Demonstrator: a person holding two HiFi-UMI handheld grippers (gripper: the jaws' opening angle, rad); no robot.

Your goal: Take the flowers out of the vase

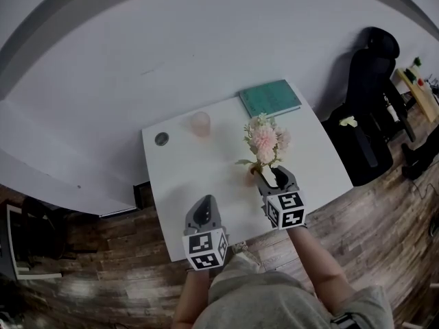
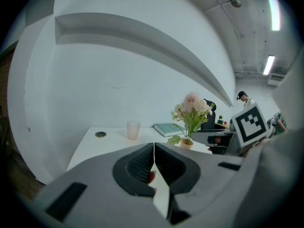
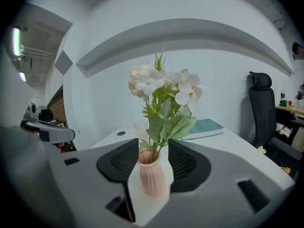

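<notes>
The flowers (image 3: 161,87) are being kept upright, stems vertical, by the pink vase (image 3: 153,172) on the white table (image 1: 192,177), which is being straddled untouched by the nearer right tool's (image 3: 152,151) parted jaws, while the left tool (image 2: 154,158) is being held aside, jaws together.

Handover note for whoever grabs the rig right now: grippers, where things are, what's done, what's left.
Left gripper: shut, empty, over the near part of the table.
Right gripper: open, with a jaw on either side of the vase; the pads don't appear to be pressing on it.
Flowers: all in the vase, upright. The vase stands on the table.
Done: right gripper lined up on the vase.
Left: probably close the right on the vase to steady it, open the left, take the stems and lift the flowers out.
</notes>
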